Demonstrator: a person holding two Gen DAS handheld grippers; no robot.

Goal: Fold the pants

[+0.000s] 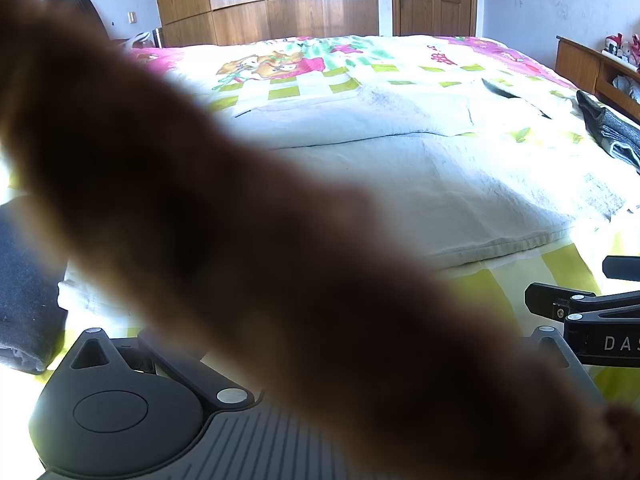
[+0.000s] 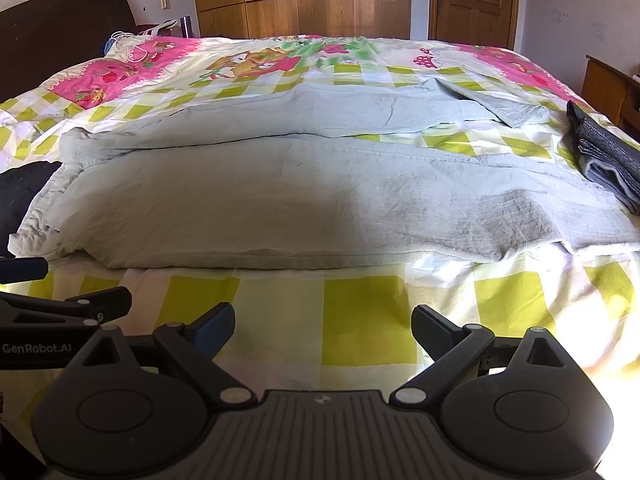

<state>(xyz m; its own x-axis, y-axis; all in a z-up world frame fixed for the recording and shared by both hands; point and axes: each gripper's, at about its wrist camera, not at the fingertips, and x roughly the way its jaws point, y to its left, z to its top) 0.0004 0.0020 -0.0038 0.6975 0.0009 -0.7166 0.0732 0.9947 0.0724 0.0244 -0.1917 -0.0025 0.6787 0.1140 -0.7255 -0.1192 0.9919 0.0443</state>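
Beside the right gripper (image 2: 323,330), a gripper (image 2: 60,312) reads "GenRobot.AI".

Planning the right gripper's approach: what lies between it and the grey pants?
Only bare checked bedsheet separates the open right gripper from the pants, per the right wrist view.

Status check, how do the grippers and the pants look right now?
Right gripper open, empty. Left gripper jaw state unclear; blurred brown shape blocks its camera. Pale grey pants flat on bed, untouched.
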